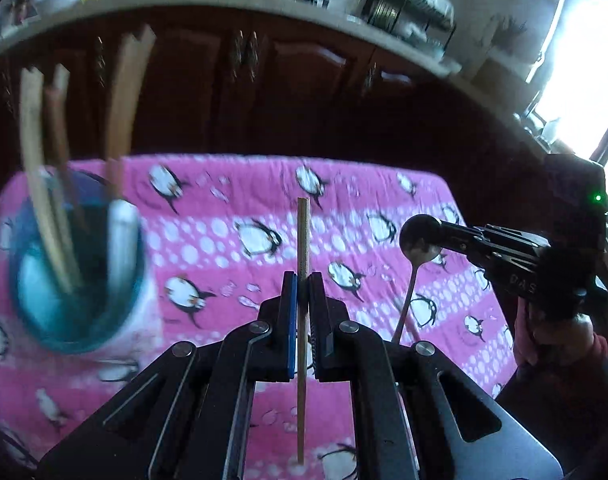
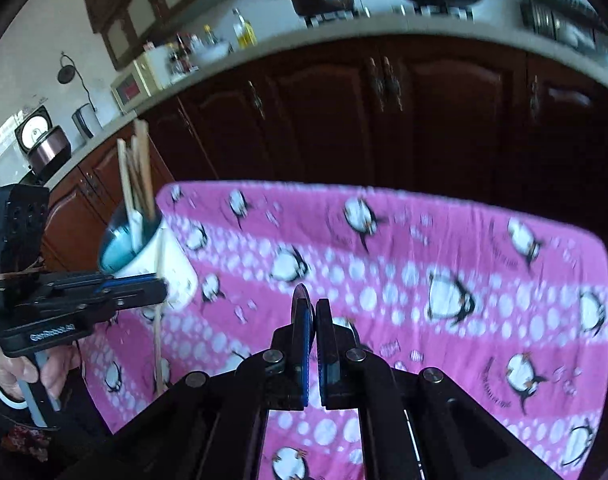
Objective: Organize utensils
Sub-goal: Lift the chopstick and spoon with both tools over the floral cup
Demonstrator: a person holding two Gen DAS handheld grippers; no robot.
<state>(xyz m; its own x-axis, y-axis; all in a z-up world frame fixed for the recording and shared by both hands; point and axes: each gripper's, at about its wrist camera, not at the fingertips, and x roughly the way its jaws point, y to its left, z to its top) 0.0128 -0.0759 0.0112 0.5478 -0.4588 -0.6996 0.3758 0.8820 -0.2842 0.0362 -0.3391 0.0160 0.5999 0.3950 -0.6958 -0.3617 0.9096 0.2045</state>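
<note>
My left gripper has its black jaws pinched on a thin, straight wooden chopstick, which stands nearly upright between the blue-edged pads, its squared tip poking above them and its lower length running down past them. My right gripper is clamped on a shiny metal spoon: from the left wrist camera I see the round bowl right at the fingertips and the slim handle hanging down towards the cloth; from its own camera only a thin sliver of the bowl's edge shows above the pads.

The round cup with a blue interior and a white outer wall stands at the left end of the table, near the left gripper. It holds several long wooden chopsticks leaning out over the rim and a pale, rounded white utensil whose kind I cannot make out through the blur.

The table is covered by a soft, quilted pink cloth printed with black-and-white penguins and bands of white dots. Beyond it runs a wall of dark reddish-brown wooden cabinets with metal handles under a pale countertop, where I see a stove with a pot and a pan, bottles, and a rice cooker at far left. A hand grips the left gripper's handle.
</note>
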